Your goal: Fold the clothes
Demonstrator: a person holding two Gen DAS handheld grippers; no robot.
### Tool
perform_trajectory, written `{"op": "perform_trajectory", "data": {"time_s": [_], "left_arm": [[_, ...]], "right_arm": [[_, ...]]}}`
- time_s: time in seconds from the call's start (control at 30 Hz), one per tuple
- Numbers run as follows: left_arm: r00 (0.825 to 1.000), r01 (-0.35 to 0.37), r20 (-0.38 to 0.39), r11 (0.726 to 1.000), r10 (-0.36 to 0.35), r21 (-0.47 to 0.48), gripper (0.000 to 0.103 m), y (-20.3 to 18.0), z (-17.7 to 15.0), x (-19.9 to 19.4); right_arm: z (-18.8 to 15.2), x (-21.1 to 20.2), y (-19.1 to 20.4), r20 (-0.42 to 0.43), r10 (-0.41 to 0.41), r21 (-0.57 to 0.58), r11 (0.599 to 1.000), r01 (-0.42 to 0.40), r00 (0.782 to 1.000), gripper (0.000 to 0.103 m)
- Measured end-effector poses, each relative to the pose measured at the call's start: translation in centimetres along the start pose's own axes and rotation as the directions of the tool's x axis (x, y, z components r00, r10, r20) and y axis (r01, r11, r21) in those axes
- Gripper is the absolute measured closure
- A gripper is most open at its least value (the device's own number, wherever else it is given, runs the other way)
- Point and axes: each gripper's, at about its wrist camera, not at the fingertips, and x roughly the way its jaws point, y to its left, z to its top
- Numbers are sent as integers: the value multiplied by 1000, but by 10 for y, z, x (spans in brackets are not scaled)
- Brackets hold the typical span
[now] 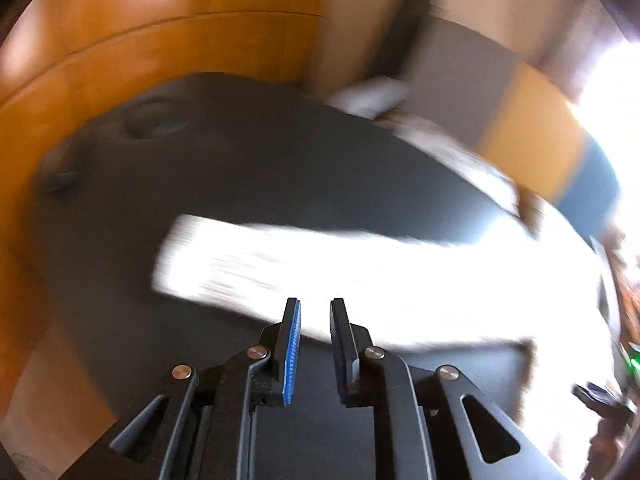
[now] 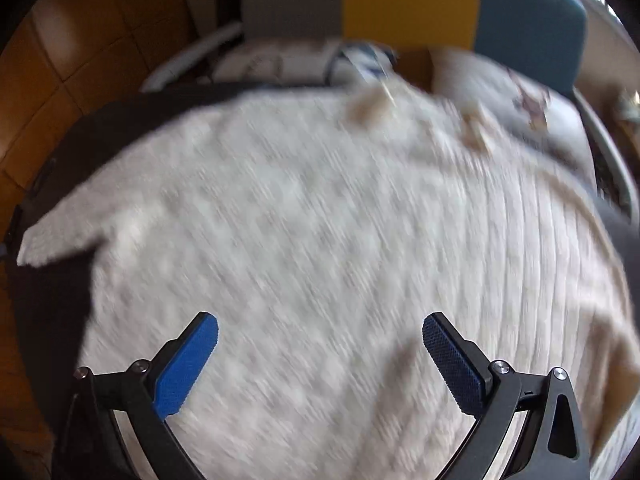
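A white knitted sweater (image 2: 320,220) lies spread on a dark table (image 1: 224,184). In the left wrist view its sleeve (image 1: 280,264) stretches left across the table, overexposed and blurred. My left gripper (image 1: 314,312) hovers over the sleeve's near edge with its jaws close together and a narrow gap between them, holding nothing. My right gripper (image 2: 320,328) is wide open above the sweater's body, its blue pads (image 2: 188,364) apart and empty. Both views are motion-blurred.
The table edge (image 2: 52,168) curves at the left above an orange wooden floor (image 1: 80,40). Behind the table are more pale clothes (image 2: 500,92), a blue chair back (image 2: 532,24) and a yellow panel (image 2: 408,0).
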Motion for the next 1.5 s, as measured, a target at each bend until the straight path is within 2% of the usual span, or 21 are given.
{"op": "perform_trajectory", "data": {"time_s": [0.07, 0.17, 0.3, 0.37, 0.53, 0.6, 0.63, 0.67, 0.73, 0.83, 0.9, 0.97, 1.07, 1.17, 1.23, 1.33, 1.43, 1.5], "left_arm": [[993, 111, -34, 992, -109, 65, 87, -59, -21, 0], [964, 257, -119, 954, -240, 156, 86, -145, -55, 6], [916, 382, -240, 883, -322, 273, 86, -235, -106, 4], [889, 435, -307, 837, -341, 331, 86, -273, -140, -3], [859, 493, -395, 732, -325, 470, 86, -337, -224, -46], [849, 517, -413, 683, -331, 516, 86, -361, -246, -60], [843, 528, -421, 665, -335, 528, 86, -360, -252, -63], [838, 538, -427, 648, -340, 540, 86, -361, -255, -65], [839, 538, -434, 624, -329, 567, 86, -365, -267, -66], [841, 531, -453, 614, -297, 584, 86, -369, -276, -53], [848, 512, -464, 627, -258, 587, 86, -370, -281, -42], [844, 503, -487, 647, -226, 572, 86, -364, -282, -29], [828, 531, -498, 647, -258, 547, 86, -358, -279, -24], [825, 536, -500, 645, -263, 545, 86, -355, -279, -23], [827, 536, -498, 630, -260, 561, 86, -355, -280, -24], [818, 547, -513, 626, -259, 556, 86, -351, -278, -27], [800, 566, -542, 624, -257, 539, 85, -351, -268, -29], [807, 569, -519, 611, -283, 551, 85, -355, -253, -35]], "right_arm": [[-19, -17, -12, 42, 17, 15, 1000, -18, 999, 0], [-51, -62, -38, 123, 74, 74, 994, -83, 990, 0], [-112, -123, -95, 205, 53, 157, 984, -87, 977, 0], [-147, -150, -131, 223, 52, 225, 969, -103, 973, 0], [-233, -192, -228, 208, -39, 437, 898, -57, 977, 0], [-259, -197, -255, 199, -44, 501, 863, -63, 979, 0], [-267, -196, -265, 196, -41, 523, 849, -69, 980, 0], [-272, -193, -273, 187, -49, 545, 836, -63, 981, 0], [-283, -186, -287, 161, -70, 586, 810, -38, 984, 0], [-295, -175, -305, 144, -93, 637, 771, -20, 985, 0], [-297, -175, -317, 152, -112, 655, 755, -15, 982, 0], [-295, -176, -329, 130, -146, 665, 747, 23, 981, 0], [-286, -171, -353, 95, -187, 663, 744, 78, 978, 0], [-270, -167, -378, 37, -234, 649, 745, 155, 971, 0], [-259, -162, -395, -3, -271, 635, 743, 211, 963, 0], [-242, -158, -418, -32, -305, 612, 747, 260, 952, 0], [-235, -170, -432, -8, -308, 633, 735, 243, 951, 0], [-234, -186, -439, 28, -299, 671, 713, 204, 954, 0]]}}
